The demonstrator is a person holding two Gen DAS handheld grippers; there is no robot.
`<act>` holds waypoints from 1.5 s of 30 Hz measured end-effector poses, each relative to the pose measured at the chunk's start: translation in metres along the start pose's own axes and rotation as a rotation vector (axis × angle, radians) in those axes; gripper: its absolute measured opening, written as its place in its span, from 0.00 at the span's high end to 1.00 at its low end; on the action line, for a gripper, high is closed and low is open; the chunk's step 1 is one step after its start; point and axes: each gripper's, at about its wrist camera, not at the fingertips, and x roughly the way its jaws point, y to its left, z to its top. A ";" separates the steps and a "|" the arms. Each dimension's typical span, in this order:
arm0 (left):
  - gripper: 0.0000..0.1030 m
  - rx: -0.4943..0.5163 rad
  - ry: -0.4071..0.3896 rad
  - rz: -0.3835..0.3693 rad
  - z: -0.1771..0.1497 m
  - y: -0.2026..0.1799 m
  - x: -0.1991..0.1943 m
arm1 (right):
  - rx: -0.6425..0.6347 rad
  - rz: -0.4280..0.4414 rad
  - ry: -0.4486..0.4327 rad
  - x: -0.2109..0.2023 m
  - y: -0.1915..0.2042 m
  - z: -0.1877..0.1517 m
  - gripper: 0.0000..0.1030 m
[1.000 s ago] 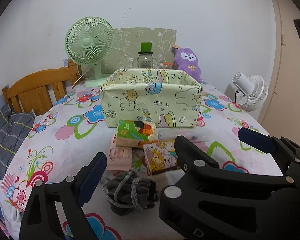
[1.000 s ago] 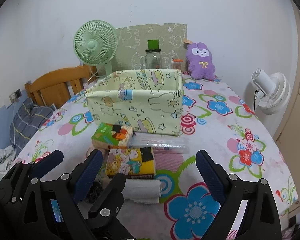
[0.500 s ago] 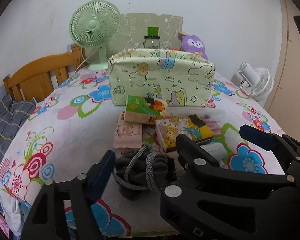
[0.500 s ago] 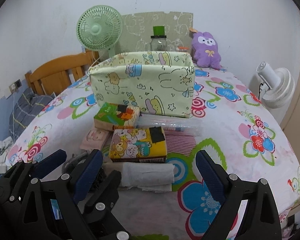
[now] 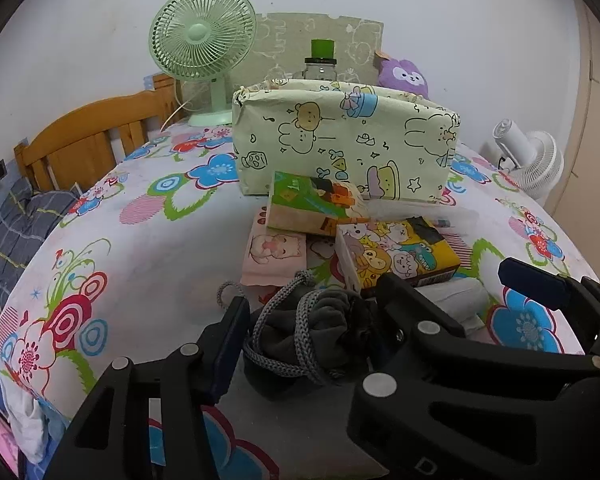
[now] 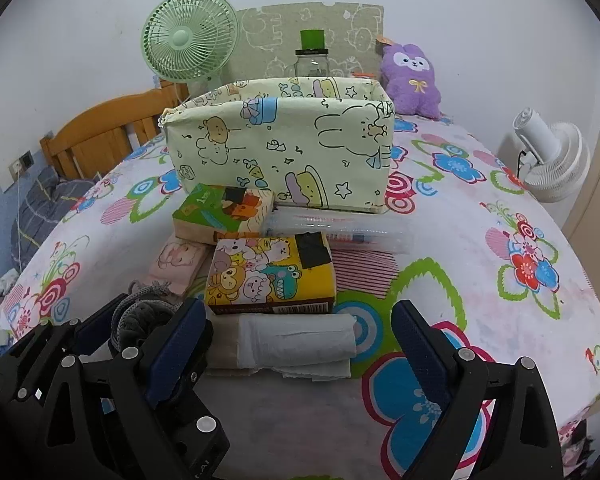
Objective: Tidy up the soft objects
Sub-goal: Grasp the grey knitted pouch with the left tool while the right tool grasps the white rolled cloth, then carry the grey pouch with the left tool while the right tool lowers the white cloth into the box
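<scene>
A grey drawstring pouch (image 5: 312,332) lies at the near edge of the table. My left gripper (image 5: 310,300) has a finger on each side of it, jaws closing, and both pads touch the fabric. My right gripper (image 6: 300,344) is open, its fingers straddling a white folded cloth (image 6: 292,340) without touching it. Past these lie a yellow cartoon tissue pack (image 6: 272,276), a green and orange pack (image 6: 220,216) and a pink pack (image 5: 276,256). Behind them stands a pale green fabric bin (image 6: 284,152), open at the top.
A clear plastic packet (image 6: 340,228) lies against the bin's front. At the table's far edge are a green fan (image 5: 202,52), a jar with a green lid (image 5: 320,64) and a purple plush (image 6: 412,80). A white fan (image 6: 552,160) stands off right, a wooden bedhead (image 5: 88,140) left.
Both grippers have sunk toward the table and come closer to the items. The left jaws have narrowed from wide apart to touching the grey pouch. The right jaws kept their width.
</scene>
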 end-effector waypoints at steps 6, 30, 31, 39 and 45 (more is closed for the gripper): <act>0.42 0.009 0.011 0.021 -0.001 -0.005 0.004 | 0.025 -0.009 0.027 0.007 -0.007 -0.001 0.09; 0.42 0.046 0.011 0.074 0.001 -0.015 0.005 | 0.085 0.056 0.058 0.008 -0.024 -0.005 0.35; 0.42 0.045 0.012 0.072 0.001 -0.015 0.005 | 0.086 0.061 0.056 0.008 -0.024 -0.006 0.36; 0.43 0.066 0.018 0.083 0.000 -0.021 0.002 | 0.083 0.073 0.055 0.007 -0.022 -0.007 0.55; 0.44 0.062 0.007 0.063 0.001 -0.022 -0.004 | 0.088 0.075 0.033 -0.002 -0.022 -0.006 0.58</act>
